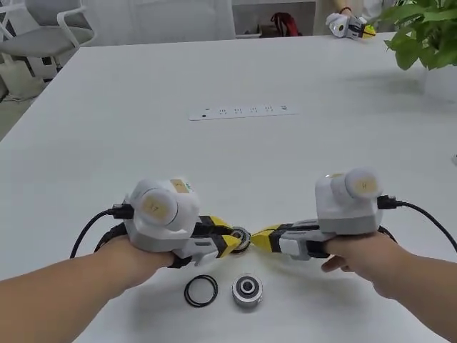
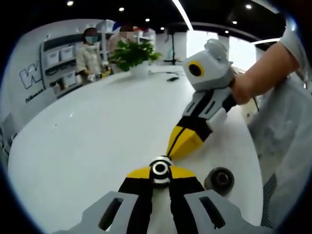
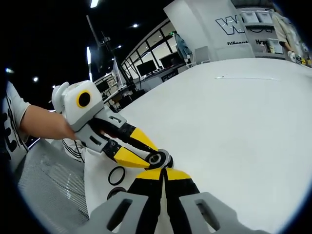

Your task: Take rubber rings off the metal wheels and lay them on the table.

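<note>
The table is smooth, matt white, with a faint sheen towards the top of the head view. The left tongs and right tongs have matt yellow and black plastic tips on smooth white and grey plastic bodies that are slightly glossy. At frame centre, the held wheel clamped in the left tongs is bright polished metal edged with dull black rubber. At lower centre, the loose wheel is bare, shiny metal with a darker hub. The rubber ring beside it is thin and matt black. The power strip is white plastic.
</note>
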Motion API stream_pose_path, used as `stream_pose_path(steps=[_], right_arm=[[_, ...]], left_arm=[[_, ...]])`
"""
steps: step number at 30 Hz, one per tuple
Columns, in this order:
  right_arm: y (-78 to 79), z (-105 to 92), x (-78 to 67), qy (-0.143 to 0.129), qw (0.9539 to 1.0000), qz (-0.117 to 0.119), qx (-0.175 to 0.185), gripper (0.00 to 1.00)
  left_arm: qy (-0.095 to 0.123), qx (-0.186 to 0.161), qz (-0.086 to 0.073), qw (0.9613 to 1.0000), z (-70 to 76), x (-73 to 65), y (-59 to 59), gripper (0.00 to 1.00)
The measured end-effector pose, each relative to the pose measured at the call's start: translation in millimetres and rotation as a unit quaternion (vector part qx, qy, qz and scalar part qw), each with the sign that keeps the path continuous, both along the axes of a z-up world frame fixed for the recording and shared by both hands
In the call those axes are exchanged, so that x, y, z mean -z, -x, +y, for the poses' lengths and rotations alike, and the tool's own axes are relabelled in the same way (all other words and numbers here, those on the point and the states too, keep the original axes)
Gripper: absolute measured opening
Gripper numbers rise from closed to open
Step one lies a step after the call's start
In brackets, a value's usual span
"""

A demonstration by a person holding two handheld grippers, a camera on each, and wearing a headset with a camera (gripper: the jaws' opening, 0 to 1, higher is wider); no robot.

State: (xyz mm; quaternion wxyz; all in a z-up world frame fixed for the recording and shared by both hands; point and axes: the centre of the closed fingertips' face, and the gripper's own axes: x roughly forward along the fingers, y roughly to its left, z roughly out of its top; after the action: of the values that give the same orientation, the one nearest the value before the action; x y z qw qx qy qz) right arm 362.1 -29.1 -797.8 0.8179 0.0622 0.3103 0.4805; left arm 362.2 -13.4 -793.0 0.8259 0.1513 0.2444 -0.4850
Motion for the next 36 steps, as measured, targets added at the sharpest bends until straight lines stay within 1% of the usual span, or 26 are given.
stream_pose_path(steps=[8, 13, 18, 19, 21, 26, 28, 31, 36], right_arm=[[-0.6, 2.3, -3.6, -0.009, 0.9999, -0.007, 0.002, 0.0], [0.0, 4.8, -5.1, -0.003, 0.9999, -0.01, 0.0, 0.0], [0.9, 6.8, -6.1, -0.003, 0.9999, -0.009, -0.004, 0.0], [1.3, 7.4, -6.5, -0.002, 0.9999, -0.011, -0.006, 0.0], [2.3, 10.1, -8.1, 0.006, 0.9996, -0.022, -0.015, 0.0], [3.5, 14.6, -11.5, -0.008, 0.9996, -0.018, -0.021, 0.0], [4.5, 18.9, -16.8, -0.017, 0.9992, -0.025, -0.027, 0.0], [5.3, 20.5, -16.3, -0.012, 0.999, -0.028, -0.034, 0.0], [8.2, 19.5, -19.2, -0.028, 0.9989, -0.018, -0.032, 0.0]], left_arm=[[-0.001, -0.008, 0.001, 1.0, 0.4, 0.3, -0.4, 0.12], [-0.003, -0.013, 0.0, 0.9999, 0.3, 0.3, -0.3, 0.12], [-0.003, -0.014, -0.001, 0.9999, 0.3, 0.4, -0.4, 0.12], [-0.004, -0.014, -0.001, 0.9999, 0.2, 0.5, -0.5, 0.11], [-0.004, -0.014, -0.003, 0.9999, 0.2, 0.4, -0.3, 0.11], [-0.003, -0.016, -0.006, 0.9998, 0.4, 0.7, -0.6, 0.11], [-0.002, -0.017, -0.006, 0.9998, 0.2, 0.6, -0.6, 0.11], [-0.003, -0.016, -0.005, 0.9998, 0.1, 0.4, -0.5, 0.11], [-0.002, -0.017, -0.006, 0.9998, 0.0, 0.1, -0.5, 0.12]])
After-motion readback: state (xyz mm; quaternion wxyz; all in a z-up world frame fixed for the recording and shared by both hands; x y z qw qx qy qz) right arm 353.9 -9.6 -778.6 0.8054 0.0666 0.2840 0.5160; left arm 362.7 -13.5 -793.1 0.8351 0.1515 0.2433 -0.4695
